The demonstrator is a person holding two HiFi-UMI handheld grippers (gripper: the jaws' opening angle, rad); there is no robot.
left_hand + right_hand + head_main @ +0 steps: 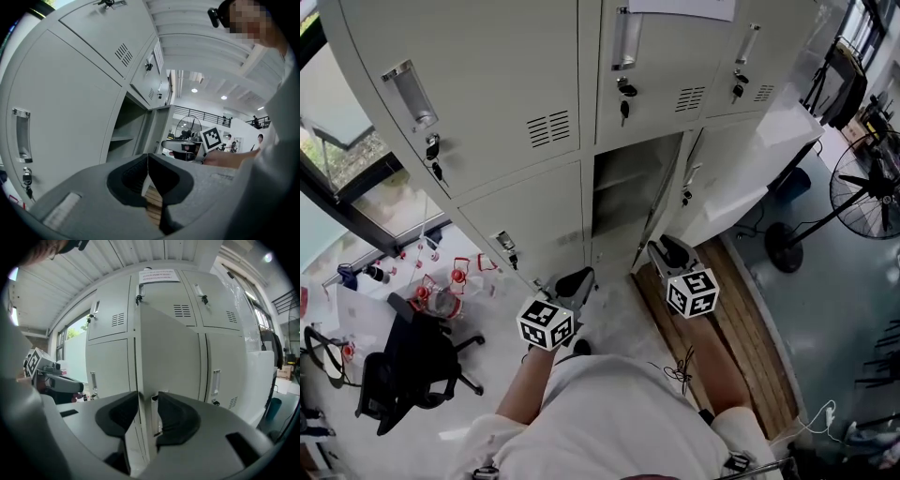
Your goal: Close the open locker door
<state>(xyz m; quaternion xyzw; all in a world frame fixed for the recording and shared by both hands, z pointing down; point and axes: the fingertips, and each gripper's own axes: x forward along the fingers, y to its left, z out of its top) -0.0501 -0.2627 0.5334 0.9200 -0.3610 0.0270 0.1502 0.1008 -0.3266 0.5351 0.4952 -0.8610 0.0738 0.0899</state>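
Locker door (166,348) stands open. Right claw (148,399) narrow, pinching door's free edge. Left claw (148,164) pressed together, empty. Judged: closing step in hand; next move calls for swinging door flush to frame.

We see the locker door (169,357) — pale grey metal, lower row, middle column — swung well out. It stands upright, free edge towards us.

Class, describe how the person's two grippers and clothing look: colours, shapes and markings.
The left gripper and the right gripper each have a smooth grey body that ends in two black, scooped jaw pads. Each carries a white cube printed with black square markers. The person wears a white short-sleeved top.
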